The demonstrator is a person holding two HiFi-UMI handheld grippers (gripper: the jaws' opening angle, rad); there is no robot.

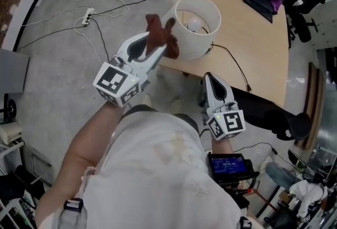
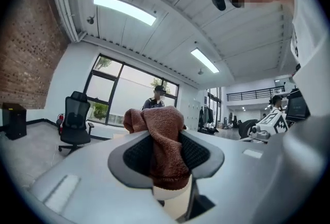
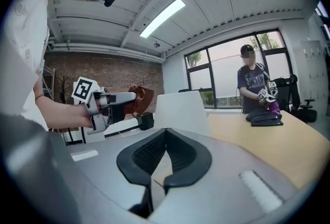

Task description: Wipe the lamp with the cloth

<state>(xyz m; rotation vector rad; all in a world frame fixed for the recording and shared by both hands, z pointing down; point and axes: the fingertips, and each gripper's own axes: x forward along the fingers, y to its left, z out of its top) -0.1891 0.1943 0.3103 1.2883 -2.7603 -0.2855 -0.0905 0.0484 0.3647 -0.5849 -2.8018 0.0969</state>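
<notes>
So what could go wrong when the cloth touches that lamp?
The lamp seems to stand close to the edge of the table, and nothing steadies it: the right gripper is shut and empty, apart from it. A hard push might tip it. The cloth is pinched in the jaws of the left gripper with loose ends sticking out, which could catch on the lamp's rim. The cord trails across the table and might snag.
</notes>
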